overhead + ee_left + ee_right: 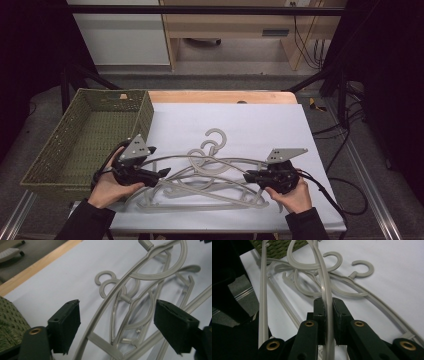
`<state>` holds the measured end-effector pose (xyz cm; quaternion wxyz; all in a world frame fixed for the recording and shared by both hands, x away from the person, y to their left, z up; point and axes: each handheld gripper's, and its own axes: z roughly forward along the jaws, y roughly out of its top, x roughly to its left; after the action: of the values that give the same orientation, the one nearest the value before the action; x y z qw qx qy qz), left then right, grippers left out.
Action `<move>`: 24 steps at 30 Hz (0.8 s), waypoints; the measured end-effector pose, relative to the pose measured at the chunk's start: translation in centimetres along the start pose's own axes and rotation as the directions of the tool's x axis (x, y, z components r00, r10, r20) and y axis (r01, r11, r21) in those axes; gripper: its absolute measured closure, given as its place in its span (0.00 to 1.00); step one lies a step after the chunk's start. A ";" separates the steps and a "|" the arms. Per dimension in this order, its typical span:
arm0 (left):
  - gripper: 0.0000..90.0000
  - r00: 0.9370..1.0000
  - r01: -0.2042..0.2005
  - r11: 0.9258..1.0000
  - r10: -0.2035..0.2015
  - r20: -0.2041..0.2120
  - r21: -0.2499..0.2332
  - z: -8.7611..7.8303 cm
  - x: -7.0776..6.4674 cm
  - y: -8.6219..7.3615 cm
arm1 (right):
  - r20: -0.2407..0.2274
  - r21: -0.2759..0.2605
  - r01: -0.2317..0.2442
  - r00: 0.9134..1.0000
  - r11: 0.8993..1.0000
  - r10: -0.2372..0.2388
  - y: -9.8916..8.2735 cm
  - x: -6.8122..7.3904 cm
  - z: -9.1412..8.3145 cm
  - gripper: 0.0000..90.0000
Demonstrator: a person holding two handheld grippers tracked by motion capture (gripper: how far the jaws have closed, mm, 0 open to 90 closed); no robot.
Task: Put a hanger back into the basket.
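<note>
Lifting now could drag the tangled grey hangers (200,175) off the white counter (260,125) together, since one arm is clamped by the right gripper (328,307) while the left gripper (116,325), fingers parted, straddles another unpinched, beside the basket (55,150).

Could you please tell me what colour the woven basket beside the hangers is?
The basket is olive green, clearest in the high view.
</note>
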<state>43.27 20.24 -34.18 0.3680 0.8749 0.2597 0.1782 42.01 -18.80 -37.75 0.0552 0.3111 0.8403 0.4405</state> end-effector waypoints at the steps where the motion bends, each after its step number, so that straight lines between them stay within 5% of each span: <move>1: 0.27 1.000 -0.016 1.000 0.016 0.008 0.027 0.3 0.0 0.1 | -0.007 0.006 0.004 1.000 1.000 -0.004 0.0 0.0 0.0 0.92; 7: 0.39 0.996 -0.091 0.991 0.089 0.027 0.095 2.0 -0.5 0.7 | -0.032 0.013 0.007 0.999 1.000 -0.006 -0.1 0.2 0.2 0.92; 17: 0.59 0.984 -0.179 0.975 0.176 0.034 0.132 3.6 -1.2 0.8 | -0.054 0.008 0.029 0.998 1.000 -0.029 -0.1 0.5 0.2 0.92; 24: 0.68 0.980 -0.201 0.967 0.198 0.033 0.155 4.6 -1.7 0.6 | -0.070 0.020 0.042 0.997 0.999 -0.040 -0.1 0.8 0.4 0.92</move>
<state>44.37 16.37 -37.04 0.2802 0.9244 0.1805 0.1855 41.45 -18.12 -37.95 0.0317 0.2787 0.8526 0.4409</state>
